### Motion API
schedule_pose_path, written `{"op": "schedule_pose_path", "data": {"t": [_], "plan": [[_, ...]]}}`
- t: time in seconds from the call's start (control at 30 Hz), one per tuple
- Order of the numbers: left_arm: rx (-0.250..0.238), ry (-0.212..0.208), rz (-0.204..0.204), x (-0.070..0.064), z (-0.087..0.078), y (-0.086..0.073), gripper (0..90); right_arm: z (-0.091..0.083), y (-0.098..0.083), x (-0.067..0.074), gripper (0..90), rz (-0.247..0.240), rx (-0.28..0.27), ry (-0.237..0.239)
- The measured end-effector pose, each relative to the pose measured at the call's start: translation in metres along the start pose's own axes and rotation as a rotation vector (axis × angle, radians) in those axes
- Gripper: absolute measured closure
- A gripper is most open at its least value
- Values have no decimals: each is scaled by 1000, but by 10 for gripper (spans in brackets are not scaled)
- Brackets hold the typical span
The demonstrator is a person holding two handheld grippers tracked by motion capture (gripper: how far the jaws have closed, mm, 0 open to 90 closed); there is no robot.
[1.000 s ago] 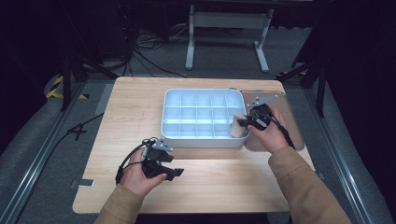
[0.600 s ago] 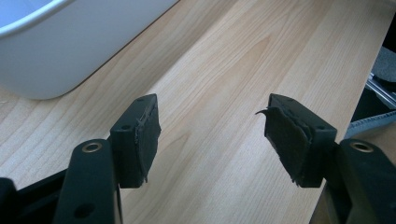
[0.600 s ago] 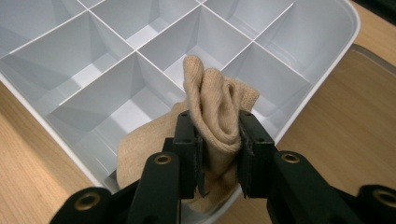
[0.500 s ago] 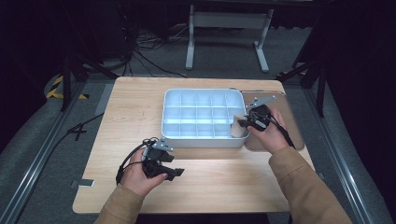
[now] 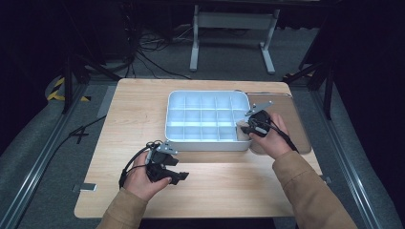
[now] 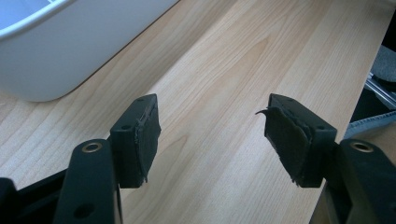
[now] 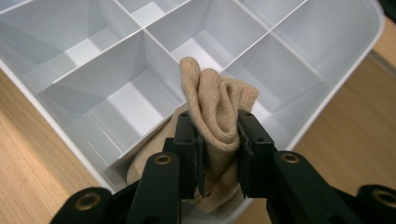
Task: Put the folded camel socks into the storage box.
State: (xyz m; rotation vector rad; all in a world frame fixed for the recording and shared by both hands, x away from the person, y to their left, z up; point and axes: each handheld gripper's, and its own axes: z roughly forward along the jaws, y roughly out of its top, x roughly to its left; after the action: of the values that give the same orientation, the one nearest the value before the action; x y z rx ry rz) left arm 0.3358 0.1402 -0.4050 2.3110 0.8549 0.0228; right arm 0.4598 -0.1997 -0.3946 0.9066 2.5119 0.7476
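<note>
The tray (image 5: 208, 143) sits mid-frame on the bench (image 5: 133, 114); a folded cloth (image 5: 243, 130) hangs over its lower right compartment, a mat (image 5: 286, 114) lies right of it.

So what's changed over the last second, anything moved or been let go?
Nothing visibly changed. The right gripper is clamped on the folded beige sock over the near right corner of the white divided tray, as before. The left gripper rests open over the bare wooden table in front of the tray, in the same spot.
</note>
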Motion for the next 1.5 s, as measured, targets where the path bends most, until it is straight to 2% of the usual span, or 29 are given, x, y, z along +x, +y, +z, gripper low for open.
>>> {"op": "schedule_pose_path", "data": {"t": [0.27, 0.5, 0.57, 0.7, 0.83, 1.0, 1.1, 1.3, 1.33, 1.37, 1.43, 1.5], "plan": [[3, 0, -1, 0, 0, 0, 363, 11, -3, 1, 721, 62, 50, 37], [8, 2, 4, 0, 0, -1, 363, 16, -3, 0, 722, 86, 94, 44], [1, 5, -4, -1, 0, -2, 364, 21, -2, -1, 724, 113, 127, 56], [1, 4, -5, -1, -1, -3, 364, 24, 1, -2, 725, 113, 156, 59], [0, 8, -16, 0, -3, -7, 364, 35, 7, -1, 724, 126, 236, 61], [-2, 17, -24, 1, -6, -11, 364, 41, 11, -1, 724, 139, 286, 55], [-3, 18, -28, 2, -7, -13, 364, 41, 12, -1, 721, 148, 296, 55], [-2, 23, -40, 2, -9, -15, 363, 38, 11, 0, 643, 136, 269, 58], [-2, 23, -40, 2, -8, -15, 363, 35, 11, 0, 635, 147, 255, 66], [-3, 24, -38, 2, -8, -15, 363, 31, 12, 0, 603, 135, 241, 61], [0, 24, -37, 2, -8, -15, 363, 24, 12, 1, 522, 116, 210, 19], [-3, 22, -40, 2, -7, -14, 363, 14, 12, -1, 504, 159, 159, 67]]}}
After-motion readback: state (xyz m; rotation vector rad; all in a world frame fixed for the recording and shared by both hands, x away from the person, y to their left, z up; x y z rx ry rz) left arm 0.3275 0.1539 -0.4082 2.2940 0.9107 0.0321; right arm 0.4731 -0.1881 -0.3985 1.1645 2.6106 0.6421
